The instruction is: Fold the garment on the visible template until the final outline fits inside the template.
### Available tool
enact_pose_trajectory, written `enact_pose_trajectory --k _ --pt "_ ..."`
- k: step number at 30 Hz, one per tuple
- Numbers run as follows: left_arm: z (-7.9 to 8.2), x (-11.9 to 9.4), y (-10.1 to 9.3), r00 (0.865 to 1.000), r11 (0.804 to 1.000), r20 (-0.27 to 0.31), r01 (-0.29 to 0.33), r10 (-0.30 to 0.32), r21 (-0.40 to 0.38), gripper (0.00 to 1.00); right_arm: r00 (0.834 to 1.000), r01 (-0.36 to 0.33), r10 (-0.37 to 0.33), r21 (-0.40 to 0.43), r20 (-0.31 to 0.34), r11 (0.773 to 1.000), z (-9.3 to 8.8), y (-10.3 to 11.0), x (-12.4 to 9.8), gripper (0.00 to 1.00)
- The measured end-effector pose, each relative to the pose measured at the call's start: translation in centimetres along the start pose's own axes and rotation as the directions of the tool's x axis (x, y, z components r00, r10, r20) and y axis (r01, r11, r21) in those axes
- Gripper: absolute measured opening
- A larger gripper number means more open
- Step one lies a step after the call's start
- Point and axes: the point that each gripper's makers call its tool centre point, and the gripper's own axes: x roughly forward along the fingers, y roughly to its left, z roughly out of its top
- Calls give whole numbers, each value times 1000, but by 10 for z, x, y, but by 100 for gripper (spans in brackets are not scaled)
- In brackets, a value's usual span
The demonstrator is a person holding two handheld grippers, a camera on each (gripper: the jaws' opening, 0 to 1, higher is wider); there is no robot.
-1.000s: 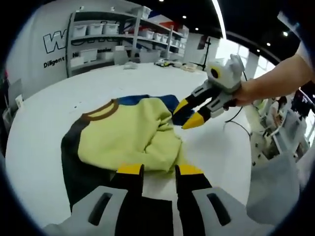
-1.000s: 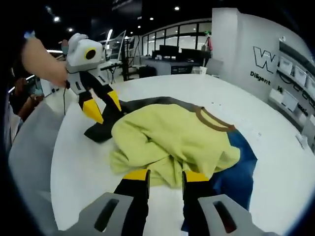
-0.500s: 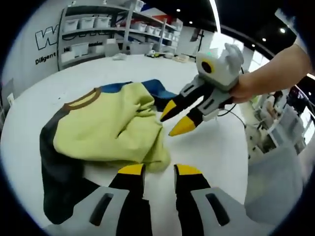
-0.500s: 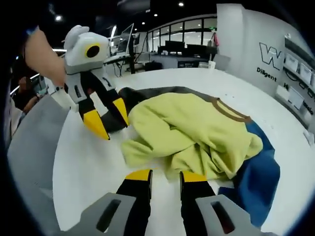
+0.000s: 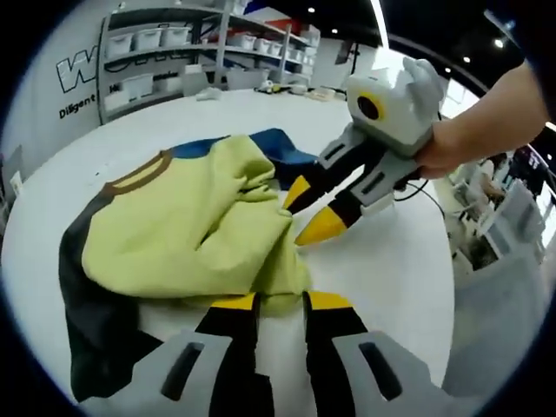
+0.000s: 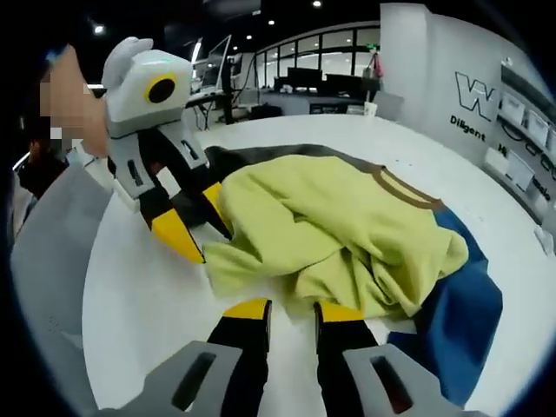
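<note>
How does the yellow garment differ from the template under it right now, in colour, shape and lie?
The garment is pale yellow with a brown collar; the template is dark blue on one side and blackish on the other. The garment is bunched and wrinkled with raised folds, while the template lies flat on the white table. The garment sits on top and the template pokes out past its edges. Both rest on the same table, between the left gripper and the right gripper.
</note>
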Motion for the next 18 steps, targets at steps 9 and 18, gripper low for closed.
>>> enact_pose_trajectory --k 9,18 --pt "-5 1 2 1000 1000 -17 -3 2 -10 2 1000 17 -17 -4 -9 1000 -1 -4 3 2" --pt "-1 -20 8 1000 1000 9 -16 16 -24 2 1000 12 -12 -17 -5 1000 -1 -3 -9 0"
